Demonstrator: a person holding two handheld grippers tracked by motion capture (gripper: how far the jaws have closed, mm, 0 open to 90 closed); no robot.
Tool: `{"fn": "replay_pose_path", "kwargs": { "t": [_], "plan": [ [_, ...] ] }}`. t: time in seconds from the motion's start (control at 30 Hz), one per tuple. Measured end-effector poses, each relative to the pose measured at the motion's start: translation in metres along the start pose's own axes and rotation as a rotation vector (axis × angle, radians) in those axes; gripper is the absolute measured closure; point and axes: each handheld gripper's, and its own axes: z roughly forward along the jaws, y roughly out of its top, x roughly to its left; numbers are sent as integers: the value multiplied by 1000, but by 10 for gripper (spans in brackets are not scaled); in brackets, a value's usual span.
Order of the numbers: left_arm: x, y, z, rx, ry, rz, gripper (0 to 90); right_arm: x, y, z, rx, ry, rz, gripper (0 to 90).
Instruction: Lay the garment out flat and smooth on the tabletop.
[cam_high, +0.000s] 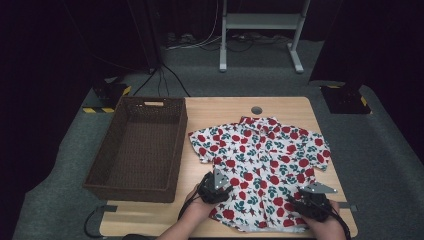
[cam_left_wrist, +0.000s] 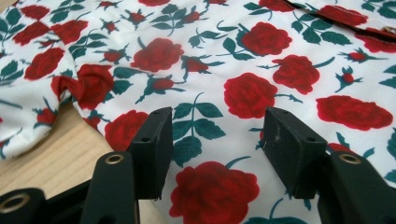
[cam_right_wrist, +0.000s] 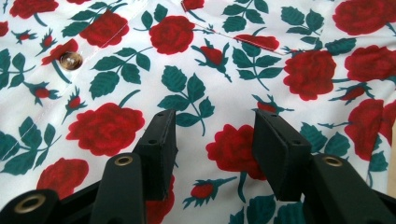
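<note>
A white short-sleeved shirt printed with red roses and green leaves lies spread flat on the wooden table, collar toward the far edge. My left gripper hovers over the shirt's near left hem, held in a hand. In the left gripper view its jaws stand apart above the shirt, with nothing pinched between them. My right gripper sits over the shirt's near right corner. In the right gripper view it is open just above the cloth, near a brown button.
A dark brown wicker basket stands empty on the table's left side, beside the shirt. A round cable hole sits at the far edge. Bare wood shows left of the shirt's hem. Beyond the table are grey floor and a desk frame.
</note>
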Motion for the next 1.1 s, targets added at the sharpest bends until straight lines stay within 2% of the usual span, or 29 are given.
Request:
{"fn": "replay_pose_path", "kwargs": {
  "t": [0.13, 0.2, 0.3, 0.37, 0.43, 0.53, 0.67, 0.8, 0.9, 1.0, 1.03, 1.1],
  "plan": [
    [-3, -6, -4, -14, -27, -23, 429, 8, -8, -8, 8, 5, -9, 493],
    [-3, -6, -4, -11, -35, -38, 398, 10, -10, -10, 11, 5, -13, 487],
    [-2, -2, -3, -24, -53, -36, 341, 12, -8, -10, 13, 5, -22, 460],
    [3, 5, 0, -45, -72, -50, 332, 10, -3, -8, -11, 5, -22, 452],
    [12, 14, 5, -53, -64, -63, 319, 6, 5, -3, -29, -1, -26, 442],
    [26, 26, 16, -58, -58, -133, 287, -4, 19, 9, -47, -22, -14, 438],
    [36, 39, 29, -63, -38, -143, 286, -21, 38, 30, -49, -54, 19, 429],
    [46, 41, 39, -38, -11, -177, 268, -34, 46, 45, -51, -74, 50, 420],
    [44, 38, 44, -17, -9, -175, 246, -39, 47, 50, -64, -71, 81, 410],
    [40, 34, 48, 20, -5, -154, 236, -38, 46, 50, -68, -76, 80, 412],
    [38, 32, 48, 19, -1, -137, 230, -38, 45, 50, -72, -75, 82, 412],
    [37, 31, 47, 16, 2, -129, 235, -37, 42, 48, -76, -72, 78, 412]
  ]
}}
